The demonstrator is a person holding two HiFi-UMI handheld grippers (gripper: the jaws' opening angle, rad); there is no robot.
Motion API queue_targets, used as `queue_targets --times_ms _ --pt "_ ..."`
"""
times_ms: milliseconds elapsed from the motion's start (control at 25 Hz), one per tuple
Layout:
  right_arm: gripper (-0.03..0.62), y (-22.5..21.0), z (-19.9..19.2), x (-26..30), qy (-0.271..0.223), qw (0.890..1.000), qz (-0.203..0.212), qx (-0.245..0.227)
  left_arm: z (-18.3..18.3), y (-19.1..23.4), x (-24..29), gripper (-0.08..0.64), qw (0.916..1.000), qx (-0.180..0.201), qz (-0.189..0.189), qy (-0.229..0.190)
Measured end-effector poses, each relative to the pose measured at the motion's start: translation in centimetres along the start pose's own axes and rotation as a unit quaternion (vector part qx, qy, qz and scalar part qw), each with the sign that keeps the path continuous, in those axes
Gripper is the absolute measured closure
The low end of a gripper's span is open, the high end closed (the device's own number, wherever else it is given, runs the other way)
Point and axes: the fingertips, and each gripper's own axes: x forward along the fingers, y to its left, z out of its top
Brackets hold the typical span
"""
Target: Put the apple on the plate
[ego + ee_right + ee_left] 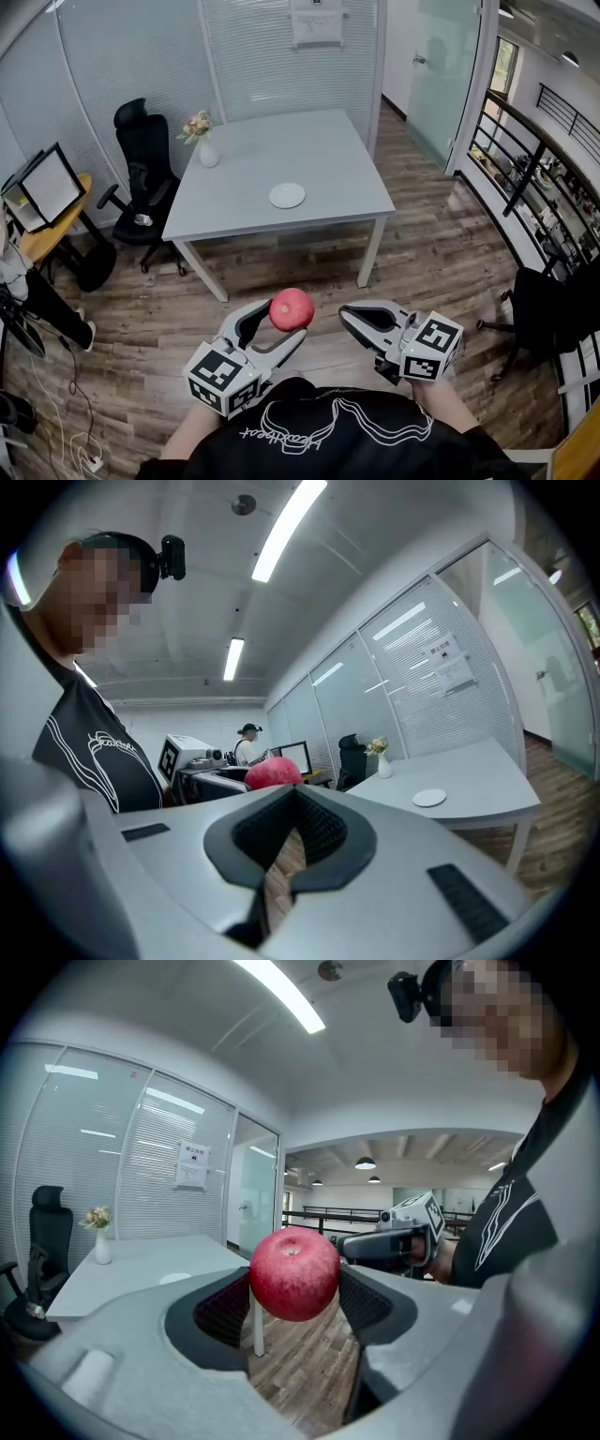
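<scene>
Left hand-held gripper point(286, 321): clamped on the apple point(292, 308); both dark ribbed pads point(221, 1309) press its sides near the jaw tips, with wood floor point(441, 253) showing below the fruit.
Reason for grip: judged a carrying hold. The apple sits stem end up, pinched across its widest part, so it should neither roll nor slip on the way.
Right hand-held gripper point(349, 317): jaws together, nothing between them. It is carried level beside the left one, apparently idle, since one gripper is enough for the fruit.
Apple: red, whole, round. Held in the air close to the person's body, well apart from the plate point(287, 195) and on the near side of it.
Plate: small, white, round, empty. It lies flat toward the near edge of the worktop point(319, 150), likely placed there for an easy reach from the front.
Worktop: pale grey, square, otherwise bare around the plate.
Vase point(207, 150): white, holding flowers, at the worktop corner far left of the plate, clear of the route.
Office chair point(141, 178): black, off the worktop, to the left of the plate.
Task progress: judged the transport stage; apple secured, placing not yet done.
Next move calls for: bringing the apple above the plate, lowering until it rests, then parting the jaws gently, as a round fruit may roll off a shallow rim.
</scene>
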Motion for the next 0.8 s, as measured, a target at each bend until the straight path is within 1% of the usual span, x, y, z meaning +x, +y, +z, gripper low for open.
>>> queue_targets --times_ms 120,240,480,640,800 --pt "0.583 -0.2 -0.2 -0.2 -0.003 1.000 -0.006 0.004 -0.2 0.4 0.4 0.255 0.9999 0.008 -0.005 0.006" --pt "0.583 -0.8 -0.2 -0.8 -0.009 1.000 -0.014 0.008 0.4 0.8 1.1 0.255 0.9999 0.012 -0.007 0.001" --pt "0.583 -2.9 -0.2 -0.1 -0.011 0.999 -0.028 0.020 0.5 1.8 2.7 0.255 0.9996 0.015 -0.025 -0.001" --pt "0.583 -4.8 0.7 1.6 -0.009 0.999 -0.032 0.014 0.9 3.8 3.9 0.255 0.9994 0.014 -0.033 -0.006" --pt "0.583 -7.4 1.3 4.2 -0.005 0.999 -0.033 0.015 1.2 7.0 5.5 0.255 0.9992 0.011 -0.037 -0.008"
